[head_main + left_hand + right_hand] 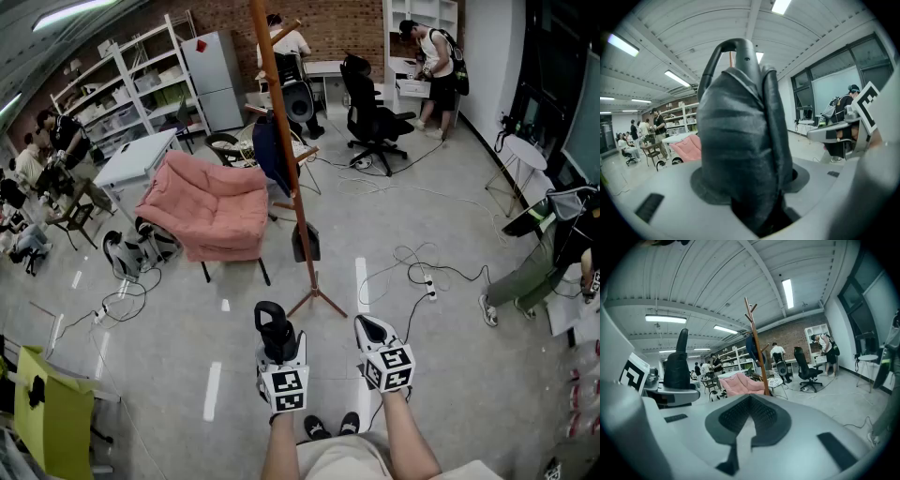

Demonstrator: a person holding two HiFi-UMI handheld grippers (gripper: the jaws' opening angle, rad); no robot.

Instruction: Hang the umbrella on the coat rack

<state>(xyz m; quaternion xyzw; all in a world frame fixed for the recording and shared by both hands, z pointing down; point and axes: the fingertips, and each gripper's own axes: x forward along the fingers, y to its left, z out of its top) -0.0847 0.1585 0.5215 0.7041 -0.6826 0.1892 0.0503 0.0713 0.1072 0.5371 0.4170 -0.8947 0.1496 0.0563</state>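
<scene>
Holding a folded black umbrella (271, 323) upright, the left gripper (278, 352) has its jaws set wide and pressed on the lower part of the bundle; the curved handle sticks up above. In the left gripper view the umbrella fills the middle of the picture, sitting right between the jaws. The right gripper (373, 330) is just beside the left one, jaws brought together, nothing between them. Both grippers are on the near side of the coat rack (287, 150), apart from it, short of its tripod feet, so the umbrella is not on the rack yet. The coat rack is a tall wooden pole on the grey floor (441, 356), with a dark blue garment (268, 150) hanging on it partway up. In the right gripper view the hooks near its top look bare. A pink padded chair (211, 211) sits just left of the coat rack. A black office chair (370, 114) stands beyond the rack to the right, well apart. White cables (412, 267) trail on the floor right of the rack's feet.
</scene>
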